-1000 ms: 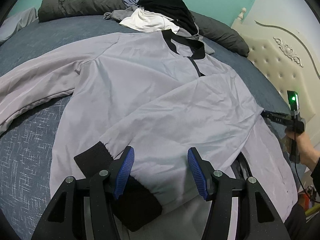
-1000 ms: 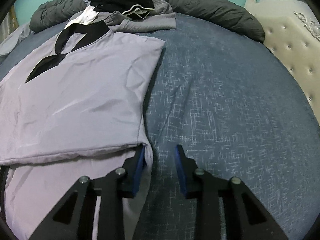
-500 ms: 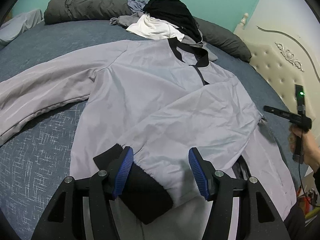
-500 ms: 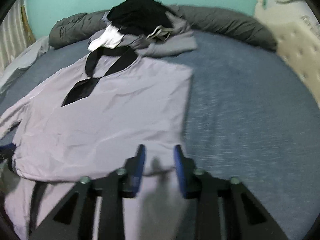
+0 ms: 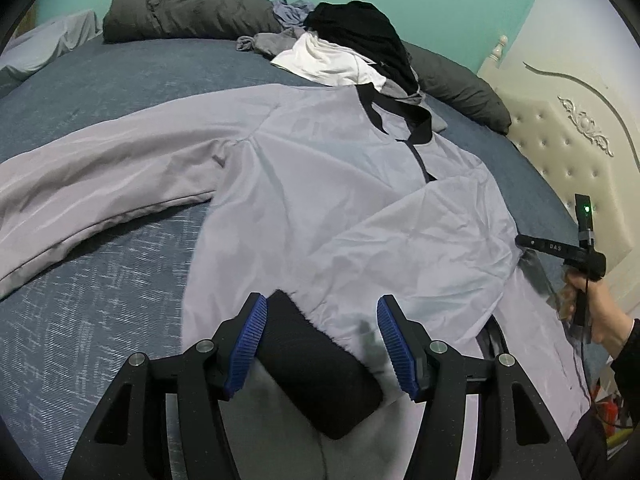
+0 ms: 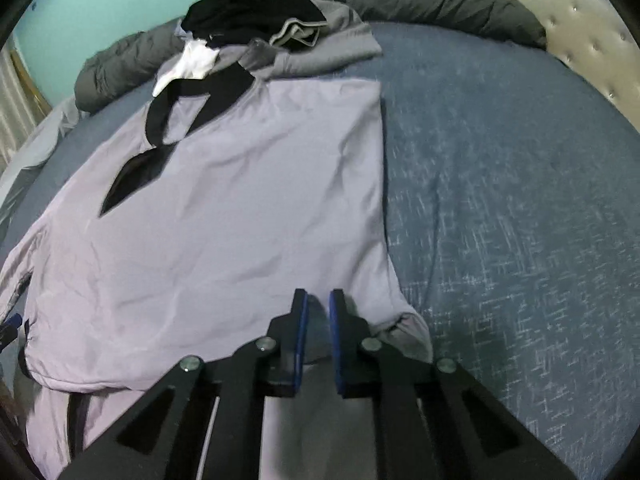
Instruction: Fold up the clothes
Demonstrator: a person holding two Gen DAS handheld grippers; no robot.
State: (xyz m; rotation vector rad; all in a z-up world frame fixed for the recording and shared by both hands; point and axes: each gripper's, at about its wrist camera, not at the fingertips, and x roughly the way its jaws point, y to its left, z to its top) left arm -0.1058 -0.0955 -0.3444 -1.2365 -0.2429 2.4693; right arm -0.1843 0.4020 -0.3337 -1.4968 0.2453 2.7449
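Note:
A pale grey jacket (image 5: pixel 340 200) with a black collar (image 5: pixel 400 108) lies face up on the blue bed. One sleeve is folded across its body, and that sleeve's black cuff (image 5: pixel 316 360) lies between the fingers of my left gripper (image 5: pixel 322 340). The gripper is open, and the right pad stands off the cuff. The other sleeve (image 5: pixel 100 184) stretches out to the left. In the right wrist view my right gripper (image 6: pixel 318 312) sits on the jacket's (image 6: pixel 240 220) right side edge. Its jaws are closing to a narrow slit with a pinch of grey fabric in it.
A pile of black, white and grey clothes (image 5: pixel 352 40) lies just beyond the collar, with a dark grey duvet (image 5: pixel 180 12) behind it. A cream padded headboard (image 5: pixel 560 140) borders the right. Bare blue sheet (image 6: pixel 500 200) spreads right of the jacket. A hand (image 5: pixel 592 304) grips the right tool.
The left gripper has shifted so the black cuff, earlier under its left finger, now lies between the fingers. The right jaws have narrowed and moved from the sheet onto the jacket's edge.

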